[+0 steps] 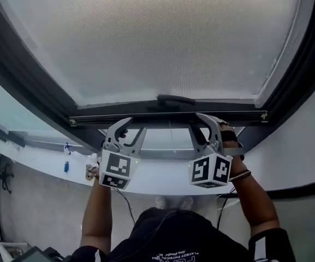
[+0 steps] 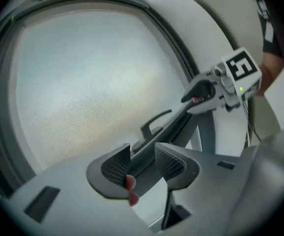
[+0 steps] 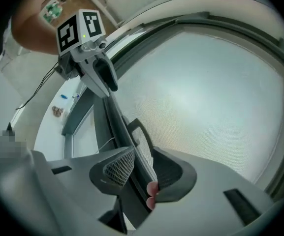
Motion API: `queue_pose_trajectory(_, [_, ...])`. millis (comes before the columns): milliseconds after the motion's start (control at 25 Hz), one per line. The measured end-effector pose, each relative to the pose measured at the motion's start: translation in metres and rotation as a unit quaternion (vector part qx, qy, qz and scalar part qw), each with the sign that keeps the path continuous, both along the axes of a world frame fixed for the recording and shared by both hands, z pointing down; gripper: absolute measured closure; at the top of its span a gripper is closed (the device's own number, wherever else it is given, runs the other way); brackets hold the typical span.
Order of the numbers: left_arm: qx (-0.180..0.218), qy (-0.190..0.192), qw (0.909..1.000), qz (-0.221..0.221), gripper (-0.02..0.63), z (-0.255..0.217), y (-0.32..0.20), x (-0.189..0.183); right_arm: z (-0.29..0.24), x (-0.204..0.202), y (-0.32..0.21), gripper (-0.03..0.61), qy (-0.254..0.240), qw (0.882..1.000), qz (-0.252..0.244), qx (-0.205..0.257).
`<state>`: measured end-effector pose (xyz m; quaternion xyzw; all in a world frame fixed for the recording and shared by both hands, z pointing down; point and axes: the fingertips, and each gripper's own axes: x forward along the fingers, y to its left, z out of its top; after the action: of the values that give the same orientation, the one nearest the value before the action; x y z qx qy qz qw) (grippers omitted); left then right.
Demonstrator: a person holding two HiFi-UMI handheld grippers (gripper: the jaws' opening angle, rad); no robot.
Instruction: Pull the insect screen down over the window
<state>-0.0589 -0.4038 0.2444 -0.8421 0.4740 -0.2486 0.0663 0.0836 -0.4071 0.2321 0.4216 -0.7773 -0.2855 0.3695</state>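
Jaws on the left gripper [image 2: 142, 162] and right gripper [image 3: 142, 168] are both part-closed, clamped on the bottom bar [image 1: 168, 116] mid-frame. Its handle [image 1: 175, 99] sits between them, and the insect screen [image 1: 146, 37] mesh fills the top of the frame.

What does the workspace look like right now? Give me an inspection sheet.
Surface: white ledge below the frame.
Job's things: screen covers most of the frame; its bar sits low and about level, with the handle at its middle; an uncovered gap is left below it.
Clutter: a few small items on the ledge, left of the grippers; too small to identify.
Grippers: left gripper shut on the bar, left of the handle; right gripper shut on the bar, right of it.
Cables: a thin cable hangs from each gripper, below the bar.
Surroundings: floor below the ledge.
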Motion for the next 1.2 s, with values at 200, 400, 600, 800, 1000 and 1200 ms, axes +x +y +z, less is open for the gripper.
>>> queue_pose_trajectory(200, [0.054, 0.053, 0.996, -0.048, 0.485, -0.027, 0.008, 0.008, -0.025, 0.011, 0.009, 0.462, -0.124, 0.991, 0.019, 0.034])
queue_pose_trajectory(400, [0.057, 0.121, 0.9863, -0.097, 0.542, -0.031, 0.026, -0.001, -0.039, 0.021, 0.02, 0.534, -0.214, 0.975, 0.041, 0.037])
queue_pose_trajectory(600, [0.063, 0.153, 0.9789, -0.12, 0.611, -0.031, 0.047, -0.011, -0.051, 0.023, 0.044, 0.574, -0.253, 0.965, 0.049, 0.048])
queue_pose_trajectory(800, [0.076, 0.192, 0.97, -0.129, 0.611, -0.039, 0.072, -0.026, -0.053, 0.017, 0.073, 0.575, -0.281, 0.956, 0.067, 0.043])
queue_pose_trajectory(1000, [0.073, 0.223, 0.9628, -0.133, 0.611, -0.038, 0.108, -0.047, -0.058, 0.006, 0.114, 0.574, -0.353, 0.931, 0.094, 0.02])
queue_pose_trajectory(1200, [0.067, 0.225, 0.9644, -0.122, 0.611, -0.031, 0.147, -0.062, -0.051, -0.008, 0.161, 0.575, -0.362, 0.927, 0.097, 0.014])
